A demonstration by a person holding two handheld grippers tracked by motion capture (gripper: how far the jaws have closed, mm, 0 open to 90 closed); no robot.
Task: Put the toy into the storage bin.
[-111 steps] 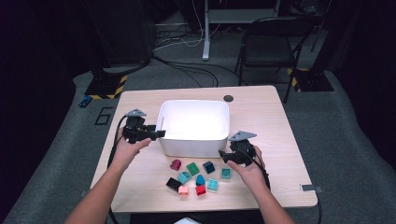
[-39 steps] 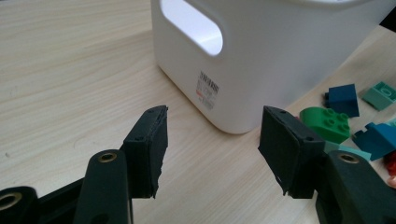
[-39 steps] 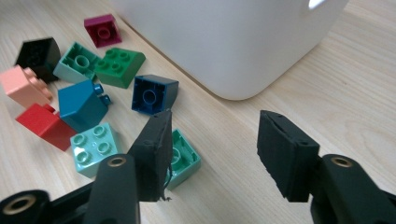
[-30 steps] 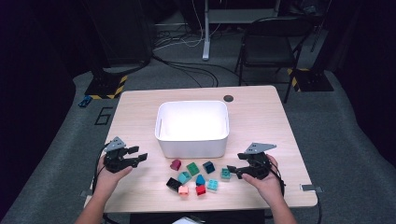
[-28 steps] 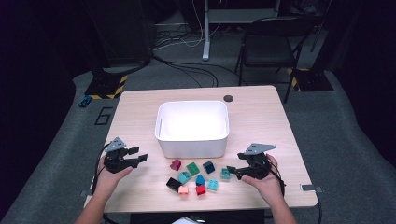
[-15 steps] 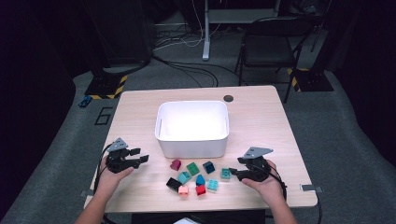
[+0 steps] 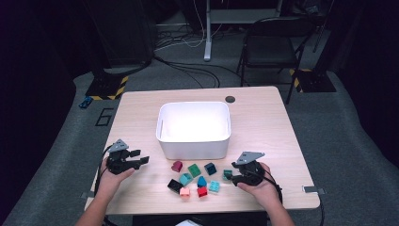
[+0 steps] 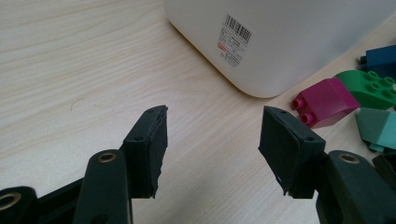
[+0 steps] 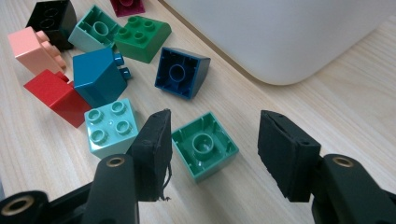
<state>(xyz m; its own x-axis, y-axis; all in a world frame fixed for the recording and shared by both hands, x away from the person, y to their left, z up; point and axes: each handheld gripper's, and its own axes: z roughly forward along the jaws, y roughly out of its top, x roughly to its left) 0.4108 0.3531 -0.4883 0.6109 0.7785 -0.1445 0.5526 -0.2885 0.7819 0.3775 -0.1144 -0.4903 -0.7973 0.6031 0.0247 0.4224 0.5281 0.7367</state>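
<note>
Right tongs (image 9: 212, 135), jaws spread, straddle an upturned green brick (image 9: 204, 145) lying on the worktop (image 7: 263, 122) at the right edge of a loose cluster of coloured bricks, just in front of the white tub (image 7: 194, 128). Left tongs (image 8: 212, 140), likewise released, hover over bare wood beside a magenta brick (image 8: 325, 100).

This looks like a lab or studio set up for recording. A light wooden counter (image 7: 263, 117) stands alone on grey carpet (image 7: 343, 141) in a dark room. Black cables (image 7: 188, 70) trail across the floor behind it, beside a black folding chair (image 7: 268, 47), a white metal stand leg (image 7: 207, 28) and yellow-and-black hazard-striped bases (image 7: 110, 87).
</note>
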